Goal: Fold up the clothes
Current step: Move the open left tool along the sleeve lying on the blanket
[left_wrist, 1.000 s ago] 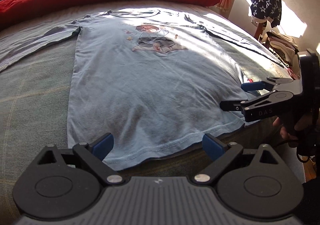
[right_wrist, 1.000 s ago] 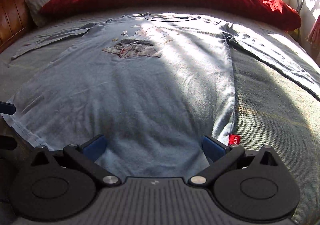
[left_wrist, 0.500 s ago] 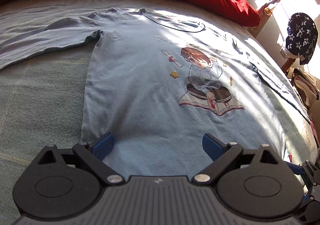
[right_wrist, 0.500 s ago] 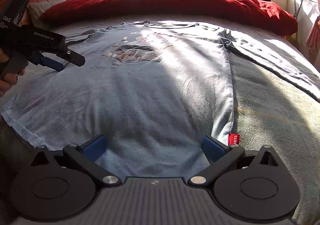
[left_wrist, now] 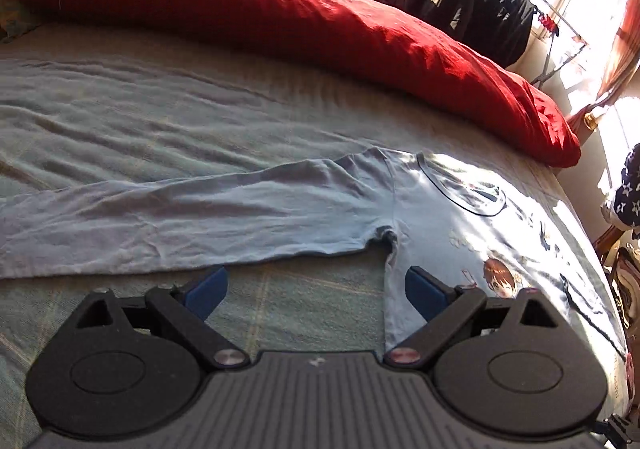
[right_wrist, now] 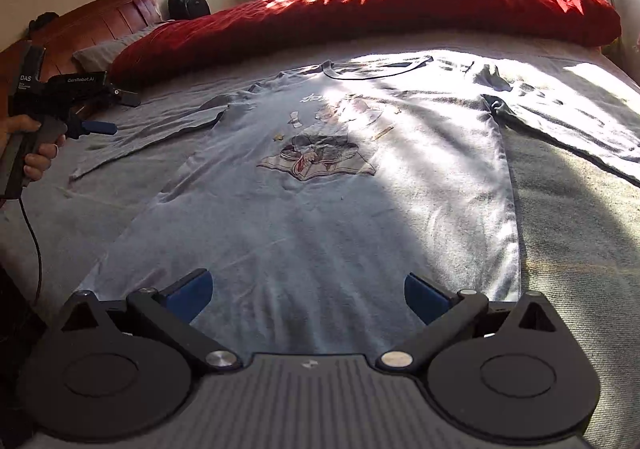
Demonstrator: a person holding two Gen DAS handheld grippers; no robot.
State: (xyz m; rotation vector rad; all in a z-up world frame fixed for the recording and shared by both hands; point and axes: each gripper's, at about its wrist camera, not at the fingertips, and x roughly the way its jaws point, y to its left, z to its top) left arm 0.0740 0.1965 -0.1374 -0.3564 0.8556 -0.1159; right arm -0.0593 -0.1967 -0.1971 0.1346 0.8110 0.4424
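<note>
1. The left gripper (left_wrist: 316, 295) has its blue fingers (left_wrist: 206, 291) spread wide with nothing between them. Half a second ago it looked over the shirt's body from near the hem; it has since swung left and further up the bed and now hovers by the armpit, facing the left sleeve (left_wrist: 192, 225).
2. The right gripper (right_wrist: 308, 297) also has its fingers (right_wrist: 188, 295) wide apart and empty. It has stayed over the near hem, though raised and tilted so more of the shirt shows.
3. The light blue long-sleeved shirt (right_wrist: 320, 217) lies flat, front up, on the bed (right_wrist: 576, 257), sleeves stretched out to both sides, collar towards the far end.
4. In the right wrist view the left gripper (right_wrist: 124, 113) appears at far left, held by a hand (right_wrist: 34, 153); its body reads "DAS" and "GenRobot.AI".
5. A cartoon print (right_wrist: 320, 157) sits on the chest; writing above it is too small to read.
6. A red duvet (left_wrist: 280, 17) lies across the far end of the bed.
</note>
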